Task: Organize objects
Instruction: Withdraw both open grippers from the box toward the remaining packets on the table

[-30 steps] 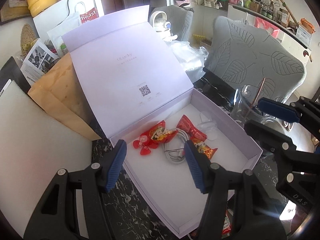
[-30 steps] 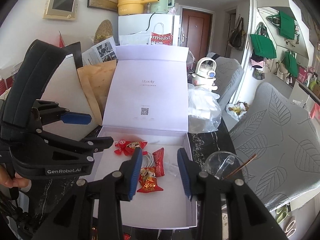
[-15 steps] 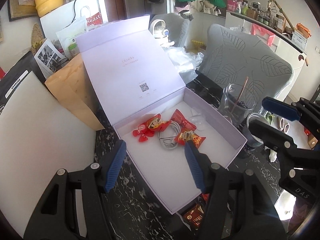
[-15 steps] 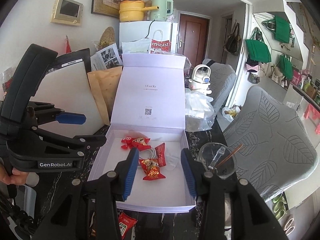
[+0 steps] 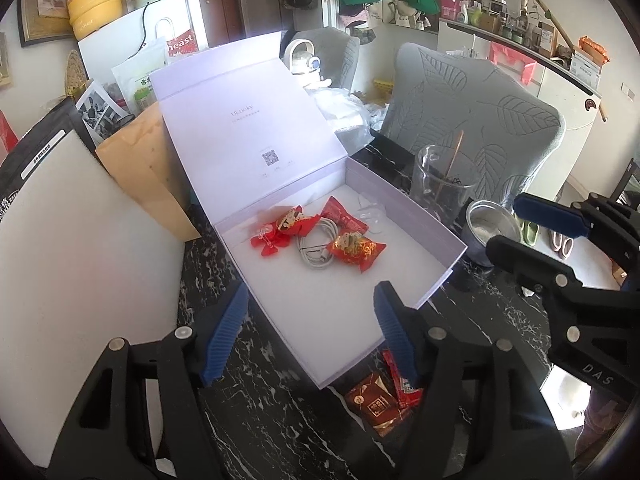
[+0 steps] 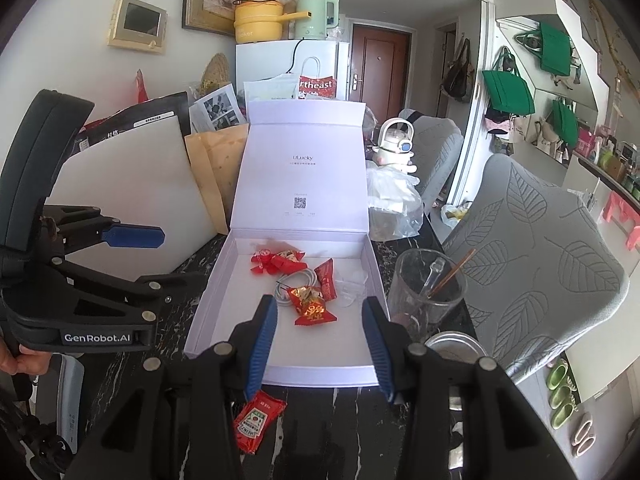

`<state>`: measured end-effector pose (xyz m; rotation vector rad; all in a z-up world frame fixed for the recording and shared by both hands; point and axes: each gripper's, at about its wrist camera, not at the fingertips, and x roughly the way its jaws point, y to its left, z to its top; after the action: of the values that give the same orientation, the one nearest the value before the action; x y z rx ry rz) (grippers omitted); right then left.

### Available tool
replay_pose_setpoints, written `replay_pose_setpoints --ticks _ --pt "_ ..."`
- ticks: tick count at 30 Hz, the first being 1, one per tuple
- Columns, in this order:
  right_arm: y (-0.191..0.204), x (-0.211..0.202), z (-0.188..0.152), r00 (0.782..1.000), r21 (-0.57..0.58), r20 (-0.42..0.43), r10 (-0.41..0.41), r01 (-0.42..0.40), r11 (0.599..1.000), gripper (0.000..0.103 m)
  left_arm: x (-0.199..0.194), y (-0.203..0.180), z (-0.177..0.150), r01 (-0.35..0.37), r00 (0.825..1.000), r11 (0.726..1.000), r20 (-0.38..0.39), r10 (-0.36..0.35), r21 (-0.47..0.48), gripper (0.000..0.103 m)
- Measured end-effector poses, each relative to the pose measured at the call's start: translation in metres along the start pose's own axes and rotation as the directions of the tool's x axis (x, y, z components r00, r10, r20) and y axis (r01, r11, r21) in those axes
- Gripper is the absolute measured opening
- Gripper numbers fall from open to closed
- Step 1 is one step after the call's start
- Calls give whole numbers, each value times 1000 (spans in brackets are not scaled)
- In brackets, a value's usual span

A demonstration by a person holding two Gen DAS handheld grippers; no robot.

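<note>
A white gift box point(image 5: 404, 312) point(image 6: 224, 288) lies open on the black marble table, its lid standing up behind. Inside it lie several red candy packets point(image 5: 354, 248) point(image 6: 310, 304), a coiled white cable point(image 5: 316, 246) and a clear plastic piece point(image 5: 370, 212). On the table before the box lie a brown-red packet point(image 5: 372, 402), a red packet point(image 5: 406, 384) and a ketchup sachet point(image 6: 258, 420). My left gripper point(image 5: 310, 332) point(image 6: 176, 258) hovers over the box's near edge, jaws opening, nothing between them. My right gripper point(image 6: 320, 346) point(image 5: 508, 224) is open and empty above the box's front rim.
A glass jug point(image 6: 424, 292) with a stick and a metal cup point(image 5: 486, 230) stand right of the box. A white board point(image 5: 80, 260) and brown envelopes point(image 5: 148, 172) lean at the left. Grey leaf-pattern chairs point(image 6: 536, 256) stand beyond the table's right edge. A hand point(image 6: 16, 360) holds the left gripper.
Both grippers have drawn back from the box, so more of the table shows. The packets on the table in front of the box have come into view. The left jaws stand slightly wider.
</note>
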<state>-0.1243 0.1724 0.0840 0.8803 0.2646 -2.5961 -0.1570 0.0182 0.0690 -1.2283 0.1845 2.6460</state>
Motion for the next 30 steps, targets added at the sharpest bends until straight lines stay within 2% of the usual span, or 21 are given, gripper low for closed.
replay_pose_setpoints --ticks 10,18,23,30 --pt "8 -17 -33 999 11 -31 -13 14 1000 44 -3 -16 -32 32 999 999 -30 -32 -2 65" --pt "17 -28 -60 999 26 -49 -1 2 1000 45 -9 -26 -58 28 999 1000 -39 -28 -7 75" --pt "20 -30 -78 998 35 -65 16 -14 999 48 -11 -34 -71 28 999 1000 -38 -29 -10 85" --pt "20 -24 -102 994 54 -95 46 -41 998 50 5 -36 -91 16 996 999 -87 -20 -46 87"
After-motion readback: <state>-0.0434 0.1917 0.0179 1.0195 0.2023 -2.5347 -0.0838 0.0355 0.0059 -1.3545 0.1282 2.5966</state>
